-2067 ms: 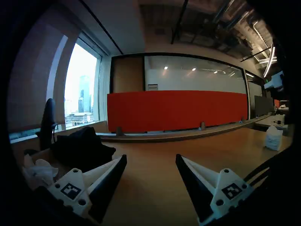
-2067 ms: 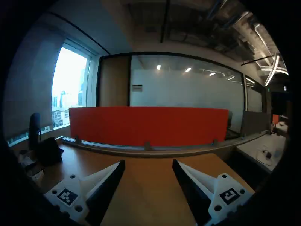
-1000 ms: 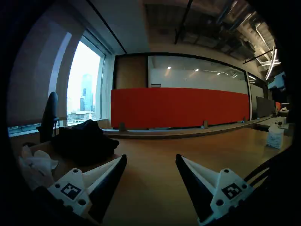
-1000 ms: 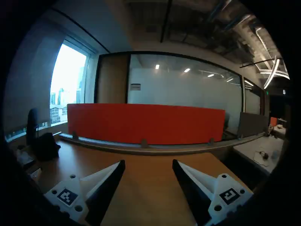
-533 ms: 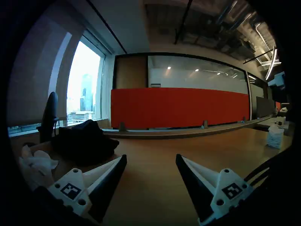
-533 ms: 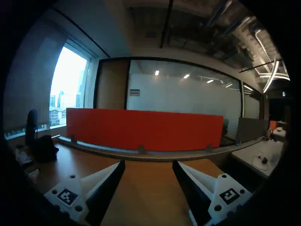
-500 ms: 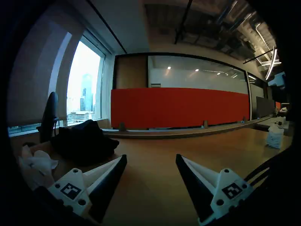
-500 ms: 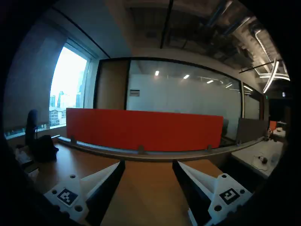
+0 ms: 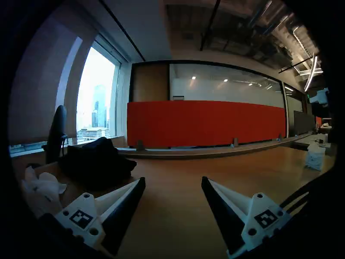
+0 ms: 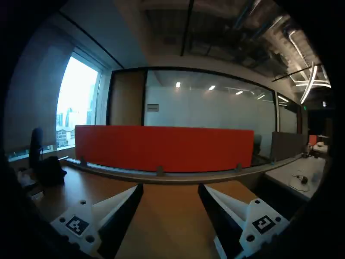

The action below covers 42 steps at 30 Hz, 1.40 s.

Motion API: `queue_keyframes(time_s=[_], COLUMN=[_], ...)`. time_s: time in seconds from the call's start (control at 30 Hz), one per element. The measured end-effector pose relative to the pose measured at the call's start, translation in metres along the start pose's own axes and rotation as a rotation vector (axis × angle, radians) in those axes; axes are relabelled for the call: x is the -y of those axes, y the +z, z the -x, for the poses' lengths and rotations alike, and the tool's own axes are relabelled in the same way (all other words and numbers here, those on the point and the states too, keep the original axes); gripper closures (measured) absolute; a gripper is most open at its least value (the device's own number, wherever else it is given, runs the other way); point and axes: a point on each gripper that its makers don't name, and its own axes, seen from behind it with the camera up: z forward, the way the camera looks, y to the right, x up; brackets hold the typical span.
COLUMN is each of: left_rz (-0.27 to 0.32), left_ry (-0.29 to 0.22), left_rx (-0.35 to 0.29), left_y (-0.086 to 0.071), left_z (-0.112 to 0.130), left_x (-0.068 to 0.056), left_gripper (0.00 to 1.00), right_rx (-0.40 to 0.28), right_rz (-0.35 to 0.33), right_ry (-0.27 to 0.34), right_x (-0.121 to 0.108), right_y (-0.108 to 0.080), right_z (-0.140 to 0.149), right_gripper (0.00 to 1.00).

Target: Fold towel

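Observation:
My left gripper (image 9: 172, 178) hangs open low over a wooden desk (image 9: 241, 166), with nothing between its fingers. A crumpled white cloth (image 9: 41, 190) lies at the desk's left edge, left of the left finger. A small white folded stack (image 9: 315, 157) stands far off on the right; I cannot tell whether it is a towel. In the right gripper view, my right gripper (image 10: 170, 185) is open and empty over the same kind of wooden desk (image 10: 172, 220).
A black bag (image 9: 97, 166) sits on the desk behind the white cloth, and shows small at the far left as a black bag (image 10: 49, 171). An orange divider (image 9: 207, 123) runs along the desk's back edge. Another desk (image 10: 297, 172) stands to the right.
The right gripper view has tilted slightly upward, so the orange divider and desk sit lower in it. The left gripper view has hardly moved. Both grippers stay open.

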Motion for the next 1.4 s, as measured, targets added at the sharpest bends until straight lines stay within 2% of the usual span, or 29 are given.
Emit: queue_keyframes(time_s=[0.3,0.5,0.87,1.4], left_rz=[0.0,0.0,0.0,0.0], left_ry=[0.0,0.0,0.0,0.0], left_rx=[0.0,0.0,0.0,0.0], left_y=[0.0,0.0,0.001,0.0], left_z=[0.0,0.001,0.0,0.001], left_x=[0.0,0.0,0.0,0.0], left_gripper=[0.03,0.03,0.03,0.03], right_rx=[-0.011,-0.039,-0.037,-0.004], right_rz=[0.032,0.04,0.041,0.039], right_ry=[0.021,0.011,0.082,0.071], right_x=[-0.016,-0.019,-0.027,-0.039], right_y=[0.003,0.003,0.006,0.012], right_z=[0.029,0.05,0.098,0.154], right_gripper=[0.01,0.01,0.01,0.01])
